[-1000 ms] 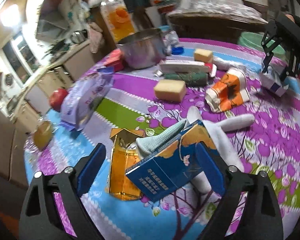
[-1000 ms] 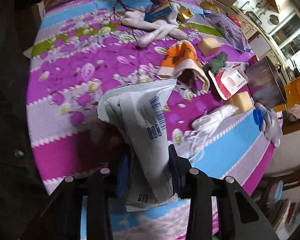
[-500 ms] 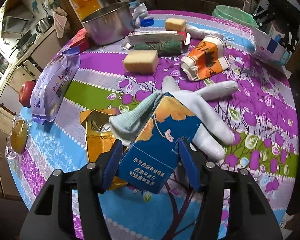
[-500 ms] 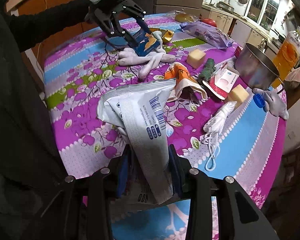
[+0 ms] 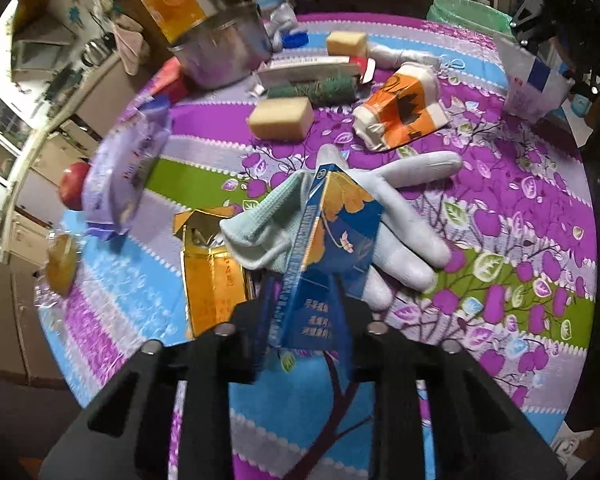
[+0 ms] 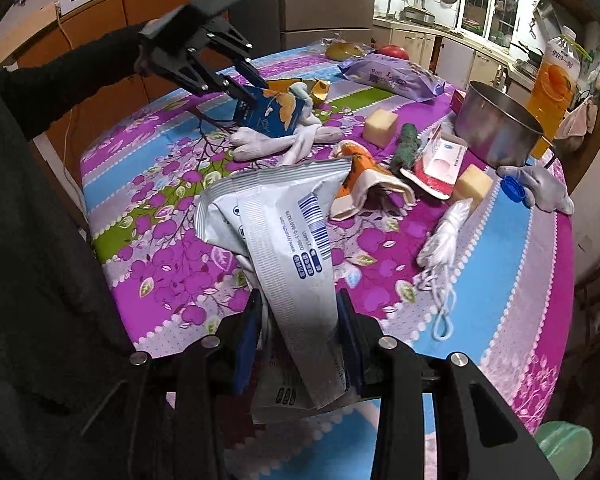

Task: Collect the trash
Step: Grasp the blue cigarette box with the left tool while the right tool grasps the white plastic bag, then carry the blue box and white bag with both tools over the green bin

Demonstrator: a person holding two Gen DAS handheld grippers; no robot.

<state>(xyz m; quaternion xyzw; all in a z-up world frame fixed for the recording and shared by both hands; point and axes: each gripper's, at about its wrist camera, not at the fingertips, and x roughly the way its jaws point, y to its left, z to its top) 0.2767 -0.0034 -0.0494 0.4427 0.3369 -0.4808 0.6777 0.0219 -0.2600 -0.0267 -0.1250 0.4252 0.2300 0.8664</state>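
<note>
One blue carton [image 5: 332, 256], two sponges [image 5: 281, 118], perhaps three gloves [image 5: 404, 240].

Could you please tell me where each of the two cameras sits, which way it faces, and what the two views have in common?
Left wrist: sits on the left gripper, looking down its fingers at the blue carton they have just closed on, across the table; only its own black fingers show.
Right wrist: sits on the right gripper, looking over its white wrapper towards the kitchen; a dark sleeve shows.
Shared: blue carton, white glove, steel pot, and each view shows the other gripper.
</note>
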